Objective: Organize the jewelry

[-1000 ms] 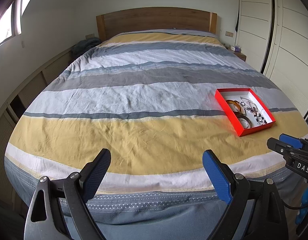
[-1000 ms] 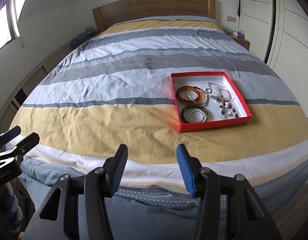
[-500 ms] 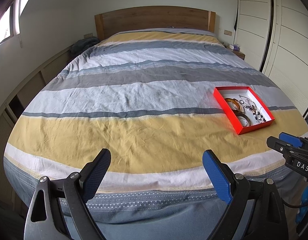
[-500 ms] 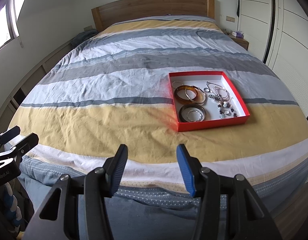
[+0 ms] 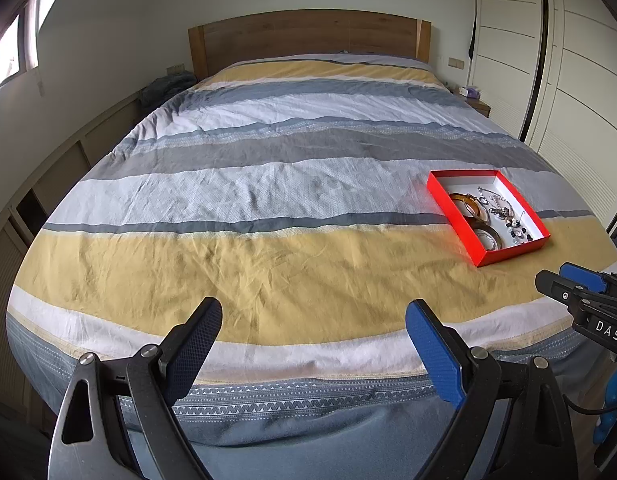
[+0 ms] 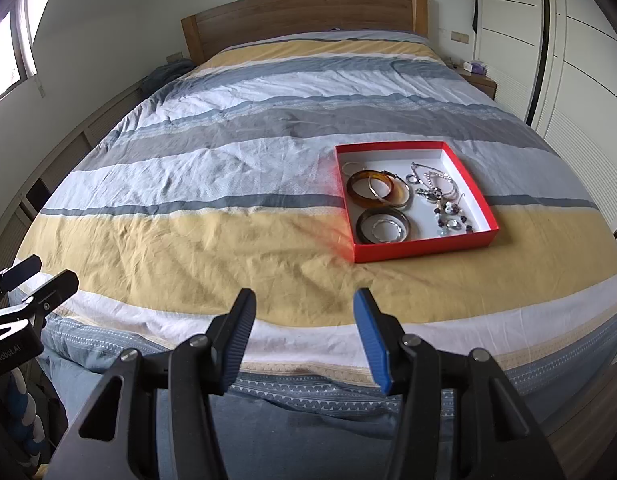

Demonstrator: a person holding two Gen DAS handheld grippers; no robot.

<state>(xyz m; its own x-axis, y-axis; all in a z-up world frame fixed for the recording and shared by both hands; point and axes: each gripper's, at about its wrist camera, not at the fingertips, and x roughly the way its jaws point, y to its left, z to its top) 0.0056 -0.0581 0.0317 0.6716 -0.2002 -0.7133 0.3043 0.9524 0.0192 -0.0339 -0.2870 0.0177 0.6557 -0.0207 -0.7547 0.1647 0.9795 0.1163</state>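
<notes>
Red tray [image 6: 420, 246] of jewelry (bangles [image 6: 376, 192], chains) on bed [image 6: 228, 240], right side, left hand-held gripper [image 5: 313, 338] released and empty at near edge, right hand-held gripper [image 6: 304, 334] likewise, both well short of tray.

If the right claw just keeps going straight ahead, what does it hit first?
Most likely the striped bedspread, on its yellow band. The right claw points left of the red box, though depth is uncertain.

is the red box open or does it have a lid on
Open: the red box has no lid, and the bangles and chains show inside.
</notes>
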